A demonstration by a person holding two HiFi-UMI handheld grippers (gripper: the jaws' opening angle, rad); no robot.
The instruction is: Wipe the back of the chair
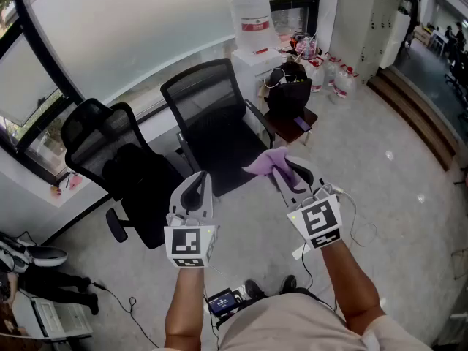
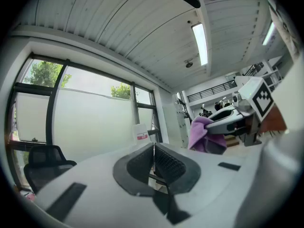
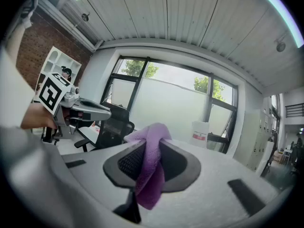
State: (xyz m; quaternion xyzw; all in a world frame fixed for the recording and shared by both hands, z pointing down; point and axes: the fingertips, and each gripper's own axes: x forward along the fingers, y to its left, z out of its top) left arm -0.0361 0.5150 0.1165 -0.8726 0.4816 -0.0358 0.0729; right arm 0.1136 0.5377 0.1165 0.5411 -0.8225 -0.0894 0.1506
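Head view: black mesh chair (image 1: 208,112) stands by the window (image 1: 110,28), back towards the glass, seat facing the person. Second chair (image 1: 110,156), black with a headrest, is just left of the chair. White jug (image 1: 252,19) on a stand is right of the chair and behind it. Black bag (image 1: 287,93) sits on a low seat just right of the chair's armrest.

Right gripper (image 1: 284,165) is held up in front of the chair, over the seat's front edge as seen from above. Its jaws are clamped on a purple cloth (image 1: 267,159). In the right gripper view the cloth (image 3: 151,172) is pinched between the pads of the right gripper (image 3: 152,146), bunched above them and hanging below. The cloth is apart from the chair's back, with no contact showing.

Left gripper (image 1: 196,187) is in front of the chair too, near its left front corner, beside the right gripper and apart from it. In the left gripper view the left gripper (image 2: 153,148) has its pads pressed together with nothing between them. The cloth (image 2: 202,134) shows off to its right.

Both grippers are over the grey floor (image 1: 409,181), neither touching the chair.
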